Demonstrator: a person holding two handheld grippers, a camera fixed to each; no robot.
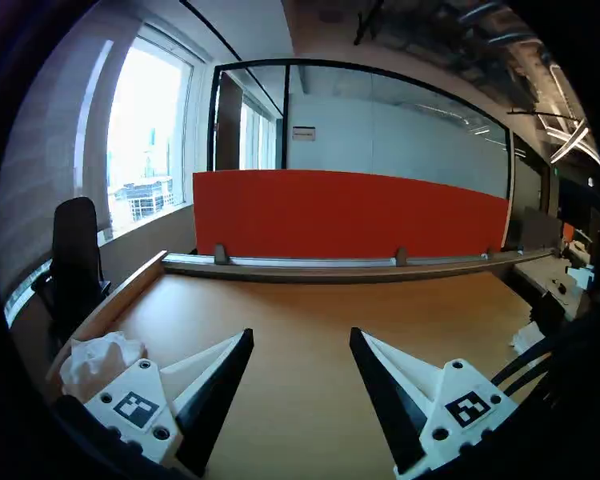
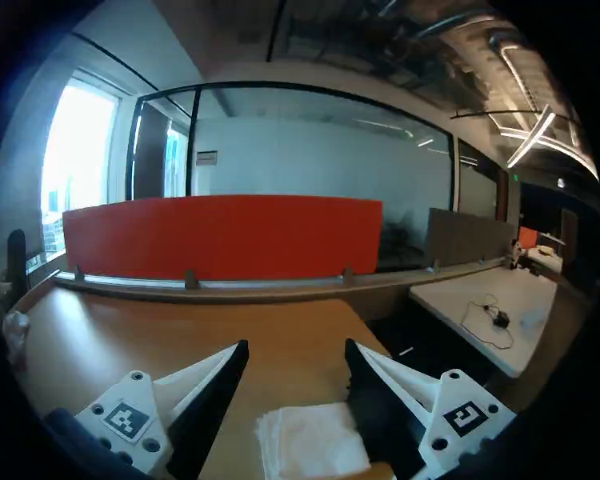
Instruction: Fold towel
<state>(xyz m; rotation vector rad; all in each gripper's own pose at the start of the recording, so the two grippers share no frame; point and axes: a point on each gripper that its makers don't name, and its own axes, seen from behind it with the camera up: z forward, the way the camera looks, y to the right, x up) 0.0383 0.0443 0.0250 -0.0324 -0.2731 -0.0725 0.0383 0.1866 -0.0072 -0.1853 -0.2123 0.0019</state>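
left gripper [image 1: 300,331], right gripper [image 2: 296,343] both released; folded towel [image 2: 312,440] sat low between right's jaws (off-centre), so closing risked pinching one layer.

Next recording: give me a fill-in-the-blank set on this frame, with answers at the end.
The towel lying between the fingers of the right gripper is ___ in colour. The towel is already ___ into a neat stack. The left gripper hangs over the wooden desk with its jaws ___.
Answers: white; folded; open.
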